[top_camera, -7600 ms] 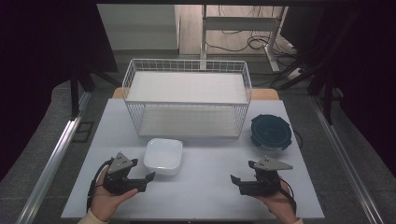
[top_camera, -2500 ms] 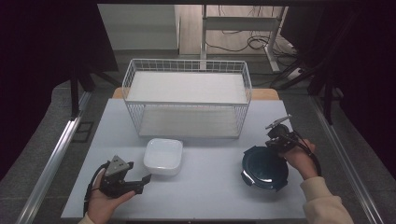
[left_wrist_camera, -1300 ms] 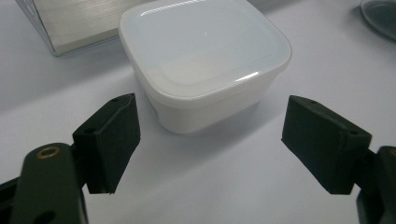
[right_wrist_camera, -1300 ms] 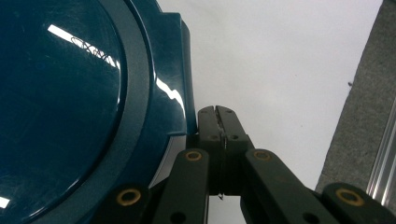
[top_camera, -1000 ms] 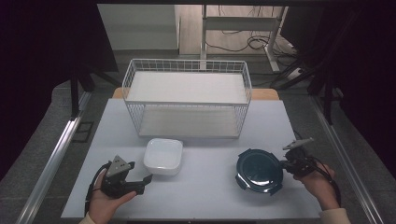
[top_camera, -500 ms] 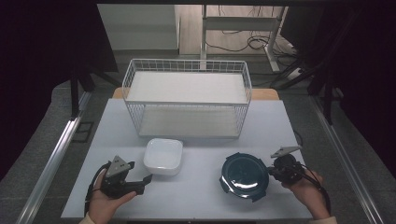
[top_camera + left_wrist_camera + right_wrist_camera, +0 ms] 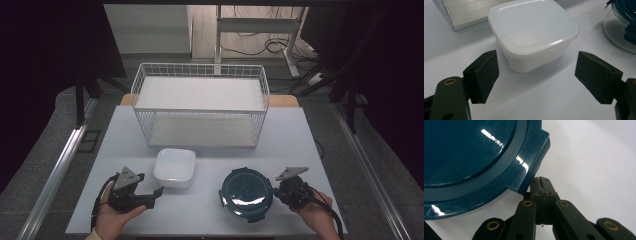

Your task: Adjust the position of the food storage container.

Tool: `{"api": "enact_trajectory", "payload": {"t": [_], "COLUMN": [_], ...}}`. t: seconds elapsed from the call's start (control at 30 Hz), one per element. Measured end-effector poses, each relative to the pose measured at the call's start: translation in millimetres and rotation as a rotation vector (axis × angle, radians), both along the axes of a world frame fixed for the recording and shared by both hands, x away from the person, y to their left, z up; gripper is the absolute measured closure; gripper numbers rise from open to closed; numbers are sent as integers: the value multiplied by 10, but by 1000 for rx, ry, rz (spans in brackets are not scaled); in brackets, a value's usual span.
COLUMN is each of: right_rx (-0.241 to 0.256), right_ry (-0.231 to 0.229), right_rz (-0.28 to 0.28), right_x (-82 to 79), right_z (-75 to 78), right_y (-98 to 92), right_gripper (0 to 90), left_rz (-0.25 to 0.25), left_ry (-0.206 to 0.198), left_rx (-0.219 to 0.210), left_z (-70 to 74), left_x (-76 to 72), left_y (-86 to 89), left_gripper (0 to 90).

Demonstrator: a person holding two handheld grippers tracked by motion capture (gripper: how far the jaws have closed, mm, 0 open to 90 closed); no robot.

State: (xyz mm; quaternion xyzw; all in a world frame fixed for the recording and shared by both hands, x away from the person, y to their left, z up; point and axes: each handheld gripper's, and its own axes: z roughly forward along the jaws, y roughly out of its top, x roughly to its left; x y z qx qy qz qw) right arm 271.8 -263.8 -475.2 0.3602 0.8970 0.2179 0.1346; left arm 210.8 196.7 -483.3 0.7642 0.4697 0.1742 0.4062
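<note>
A square white lidded container [image 7: 174, 167] sits at front centre, and in the left gripper view the white container [image 7: 534, 32] lies just beyond my jaws. My left gripper [image 7: 152, 196] stands open a short way in front of it, nothing between its pads [image 7: 484, 75]. A round container with a dark teal lid [image 7: 246, 193] rests at front right. My right gripper [image 7: 276, 192] is at its right edge. In the right gripper view the jaws [image 7: 539, 181] are pressed together, their tips tucked against a tab of the teal lid [image 7: 469, 152].
A white wire basket shelf [image 7: 200, 107] with two levels stands at the back centre of the white table [image 7: 295, 135]. The teal container's glass wall [image 7: 621, 27] shows at the far right of the left gripper view.
The round teal container has travelled from the back right to the front, then leftward, with my right gripper alongside it. The left gripper and white container have stayed put.
</note>
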Motion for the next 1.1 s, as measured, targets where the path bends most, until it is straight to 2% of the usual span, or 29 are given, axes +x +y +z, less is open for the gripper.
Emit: {"api": "enact_trajectory", "payload": {"t": [0.2, 0.5, 0.73, 1.03, 1.1], "right_rx": [4, 12, 9, 52, 70], "right_ry": [4, -3, 7, 7, -2], "right_rz": [61, 104, 161, 166, 142], "right_x": [-86, -143, -184, -172, -168], "right_z": [16, 8, 13, -4, 28], "right_y": [133, 294, 452, 411, 363], "right_gripper": [898, 898, 898, 897, 896], "left_rz": [1, 0, 3, 1, 3], "left_ry": [-5, 1, 0, -2, -4], "left_rx": [0, 2, -1, -8, -16], "left_z": [10, -5, -3, 8, 17], "left_x": [-10, 0, -4, -19, -30], "left_y": [4, -9, -4, -7, -8], "left_gripper": [193, 193, 193, 192, 191]}}
